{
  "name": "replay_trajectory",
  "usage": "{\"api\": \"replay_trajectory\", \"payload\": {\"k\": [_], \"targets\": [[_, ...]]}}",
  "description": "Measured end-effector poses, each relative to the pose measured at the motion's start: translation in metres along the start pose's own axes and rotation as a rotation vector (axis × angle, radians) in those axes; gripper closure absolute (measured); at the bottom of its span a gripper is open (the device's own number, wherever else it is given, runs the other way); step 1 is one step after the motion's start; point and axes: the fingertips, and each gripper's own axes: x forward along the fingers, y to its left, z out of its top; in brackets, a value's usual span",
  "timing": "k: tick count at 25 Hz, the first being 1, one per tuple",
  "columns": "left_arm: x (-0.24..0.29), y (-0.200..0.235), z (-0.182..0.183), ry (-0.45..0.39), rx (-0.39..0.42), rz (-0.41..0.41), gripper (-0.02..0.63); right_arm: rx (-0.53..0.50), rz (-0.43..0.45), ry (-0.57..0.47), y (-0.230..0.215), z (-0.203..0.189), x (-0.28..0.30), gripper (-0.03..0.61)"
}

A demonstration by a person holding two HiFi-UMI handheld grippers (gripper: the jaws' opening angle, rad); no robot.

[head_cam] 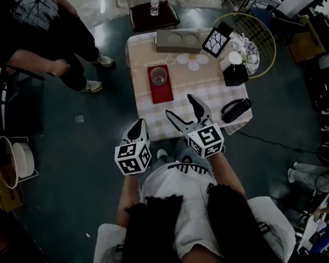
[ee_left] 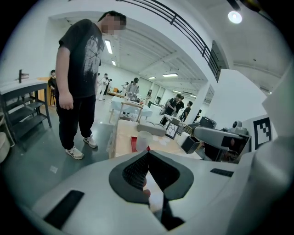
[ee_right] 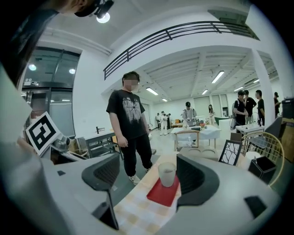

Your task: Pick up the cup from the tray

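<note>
A frosted clear cup (head_cam: 159,76) stands upright on a red tray (head_cam: 161,92) on the checked tablecloth (head_cam: 153,118). My right gripper (head_cam: 181,107) hovers over the table's near edge, open, pointing toward the tray with nothing between its fingers. In the right gripper view the cup (ee_right: 167,174) and tray (ee_right: 163,193) lie ahead, just right of the gap of the right gripper (ee_right: 147,172). My left gripper (head_cam: 138,129) hangs off the table's near left corner, shut and empty. In the left gripper view the cup (ee_left: 143,140) and tray (ee_left: 133,143) stand beyond the left gripper (ee_left: 148,153).
Behind the tray are a grey block with two round holes (head_cam: 177,40), a black lantern frame (head_cam: 217,39), white dishes (head_cam: 193,61) and a black box (head_cam: 236,74). A black case (head_cam: 236,109) lies at the near right. A person (head_cam: 49,30) stands left of the table. A chair with a bottle (head_cam: 154,5) stands behind.
</note>
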Motion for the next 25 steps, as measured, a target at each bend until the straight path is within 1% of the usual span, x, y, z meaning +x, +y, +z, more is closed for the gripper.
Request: {"api": "replay_trajectory", "payload": {"k": [2,7,9,12,14,16,19,23,25], "targets": [[0.006,0.001,0.003,0.0,-0.013,0.003,0.607,0.0,0.006,0.005,-0.004,0.001,0.009,0.205],[0.022,0.009,0.01,0.013,-0.014,0.035,0.607,0.003,0.024,0.027,-0.018,0.0,0.037,0.195],[0.029,0.013,0.009,0.025,-0.022,0.049,0.607,0.003,0.026,0.045,-0.024,-0.005,0.048,0.189],[0.04,0.017,0.007,0.039,-0.048,0.065,0.607,-0.024,0.023,0.073,-0.03,-0.013,0.062,0.187],[0.046,0.021,0.007,0.047,-0.062,0.078,0.607,-0.032,0.036,0.088,-0.032,-0.016,0.071,0.187],[0.051,0.024,0.008,0.055,-0.07,0.089,0.607,-0.03,0.043,0.099,-0.035,-0.019,0.082,0.187],[0.062,0.032,0.011,0.065,-0.084,0.105,0.607,-0.041,0.024,0.11,-0.045,-0.022,0.099,0.186],[0.077,0.041,0.012,0.075,-0.1,0.136,0.607,-0.071,0.048,0.146,-0.05,-0.035,0.12,0.185],[0.084,0.042,0.014,0.083,-0.098,0.141,0.607,-0.059,0.042,0.156,-0.057,-0.04,0.129,0.18]]}}
